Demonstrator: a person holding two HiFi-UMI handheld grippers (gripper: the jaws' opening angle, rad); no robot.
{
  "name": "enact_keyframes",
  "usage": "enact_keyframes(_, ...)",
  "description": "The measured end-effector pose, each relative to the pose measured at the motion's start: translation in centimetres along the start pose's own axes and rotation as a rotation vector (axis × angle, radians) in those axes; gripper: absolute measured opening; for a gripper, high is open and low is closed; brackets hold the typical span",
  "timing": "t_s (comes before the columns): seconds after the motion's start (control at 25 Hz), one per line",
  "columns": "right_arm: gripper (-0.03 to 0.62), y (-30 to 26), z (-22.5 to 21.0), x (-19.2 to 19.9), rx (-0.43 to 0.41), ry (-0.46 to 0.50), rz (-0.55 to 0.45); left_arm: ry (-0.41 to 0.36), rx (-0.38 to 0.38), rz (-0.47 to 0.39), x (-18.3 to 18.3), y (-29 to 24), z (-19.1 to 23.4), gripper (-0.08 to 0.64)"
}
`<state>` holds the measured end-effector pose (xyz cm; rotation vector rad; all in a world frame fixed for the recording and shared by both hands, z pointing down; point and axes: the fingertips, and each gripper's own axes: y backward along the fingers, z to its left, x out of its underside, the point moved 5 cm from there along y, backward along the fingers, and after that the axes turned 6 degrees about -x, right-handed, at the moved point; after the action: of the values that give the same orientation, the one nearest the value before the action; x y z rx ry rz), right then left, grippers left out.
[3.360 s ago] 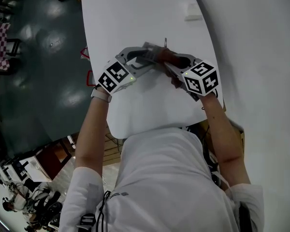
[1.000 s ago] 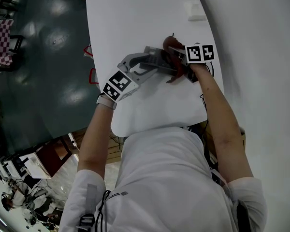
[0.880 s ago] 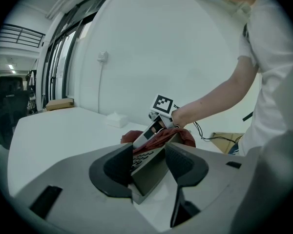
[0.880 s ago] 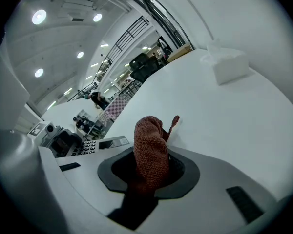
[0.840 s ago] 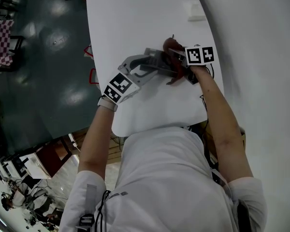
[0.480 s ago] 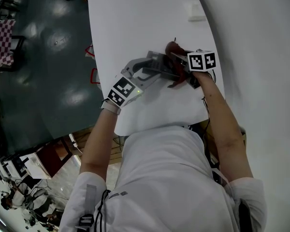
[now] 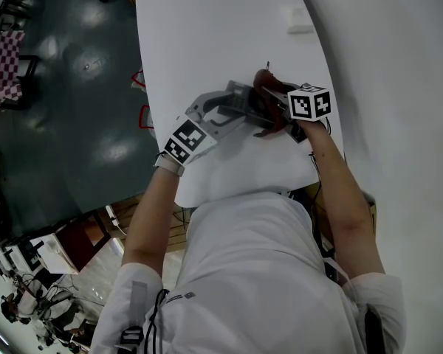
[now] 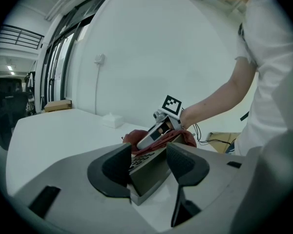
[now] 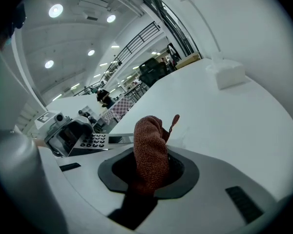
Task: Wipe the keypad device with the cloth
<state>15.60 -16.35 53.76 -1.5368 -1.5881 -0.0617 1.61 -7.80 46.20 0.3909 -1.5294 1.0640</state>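
The white table [image 7: 207, 21] bears a job that looks to be in mid-wipe: the cloth is at the device, but nothing shows how much of its face has been covered, so the key field and the near edge may well be left to do

The person's left forearm [image 7: 151, 205] reaches up and inward from the table's near edge. The right forearm [image 7: 340, 190] comes in from the other side, and the two tools meet nose to nose

The left gripper [image 8: 149, 162] points slightly downward with the keypad device [image 8: 146, 169] wedged between its fingers. The pads lie against both of the device's flanks, though the jaws have just been easing wider, so I judge the hold to be loosening. The device sits on the table, its keyed face sloping up and away from those fingertips

The right gripper [image 9: 149, 172] tilts more steeply downward, its fingers closed on the rust-brown cloth [image 9: 150, 145], which stands up in a bunch past the fingertips. From the left gripper view, that bunch lies along the device's far top edge, just beyond the left fingertips; from the right gripper view, the keys sit to the left of the pinched cloth
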Motion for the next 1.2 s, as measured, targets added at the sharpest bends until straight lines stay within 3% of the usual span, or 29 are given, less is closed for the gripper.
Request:
enact_keyframes(0.8, 0.084, 0.6, 4.6, -0.2, -0.059, 0.235, 0.095, -0.004, 0.025, -0.010, 0.3, -0.1, 0.1, 0.226)
enact_keyframes(1.04, 0.084, 1.2, 7.9, 0.0, -0.128, 0.318, 0.147, -0.007, 0.028, -0.013, 0.4, 0.2, -0.5, 0.227)
enact_keyframes(1.2, 0.083, 1.3, 8.9, -0.1, -0.175, 0.312, 0.188, -0.008, 0.029, -0.014, 0.3, 0.1, -0.5, 0.227)
